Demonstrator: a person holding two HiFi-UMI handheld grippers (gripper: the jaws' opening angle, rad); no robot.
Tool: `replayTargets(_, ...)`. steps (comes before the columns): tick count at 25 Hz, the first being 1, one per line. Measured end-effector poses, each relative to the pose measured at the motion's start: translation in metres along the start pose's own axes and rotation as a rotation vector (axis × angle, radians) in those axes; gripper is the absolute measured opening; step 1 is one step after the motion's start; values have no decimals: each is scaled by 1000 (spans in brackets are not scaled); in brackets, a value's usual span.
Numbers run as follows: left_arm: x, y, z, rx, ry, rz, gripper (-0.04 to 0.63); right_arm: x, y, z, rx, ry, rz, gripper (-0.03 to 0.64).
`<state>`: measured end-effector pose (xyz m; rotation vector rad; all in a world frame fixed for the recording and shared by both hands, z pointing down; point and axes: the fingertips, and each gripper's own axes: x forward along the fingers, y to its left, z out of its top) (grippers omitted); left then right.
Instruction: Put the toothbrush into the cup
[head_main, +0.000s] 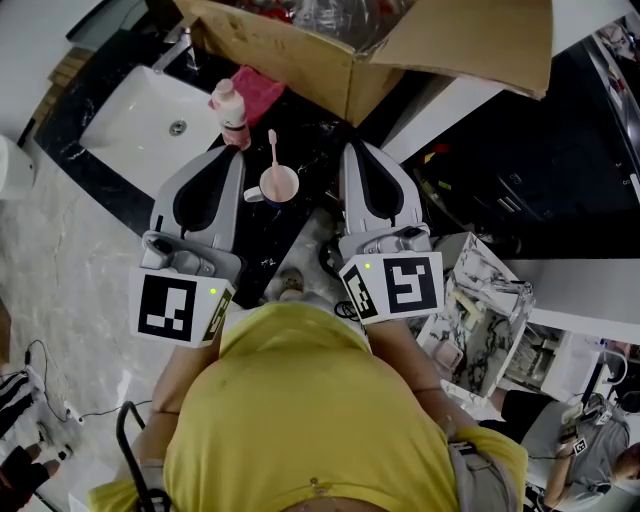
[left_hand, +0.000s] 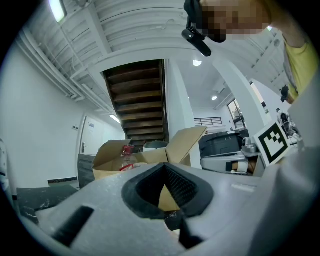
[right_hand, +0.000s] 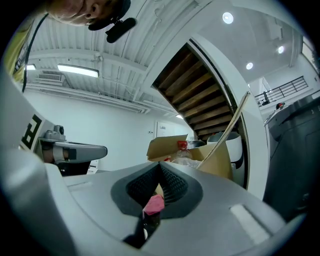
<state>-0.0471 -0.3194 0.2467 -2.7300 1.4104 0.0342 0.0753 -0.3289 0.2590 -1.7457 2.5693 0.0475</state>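
Already the toothbrush (head_main: 272, 150) stood upright in the cup (head_main: 279, 187), on the dark tabletop (head_main: 262, 235) between the 2 claws. Left claw (head_main: 237, 152): jaws together, nothing in them. Right claw (head_main: 352, 148): jaws together too; its own view showed a small pink bit (right_hand: 154, 204) in the slot, could not tell what it was. Judgement: placement looked done, so the step in hand was backing away clean. To do it well, draw both claws straight back toward the body, level, with no sideways swing, since the cup sat near each and a knock on the tall brush could tip it. Edges: bottle (head_main: 232, 112) just beyond the left claw's tip, sink (head_main: 130, 120) further left, cardboard box (head_main: 400, 45) overhanging the far side, so little room forward. Open room lay mainly on the near side, toward the person
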Motion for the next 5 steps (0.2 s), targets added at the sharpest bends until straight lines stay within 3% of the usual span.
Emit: replayTargets(5, 1, -6, -3, 2, -2, 8, 0, -3, -5, -3, 3, -3, 10, 9)
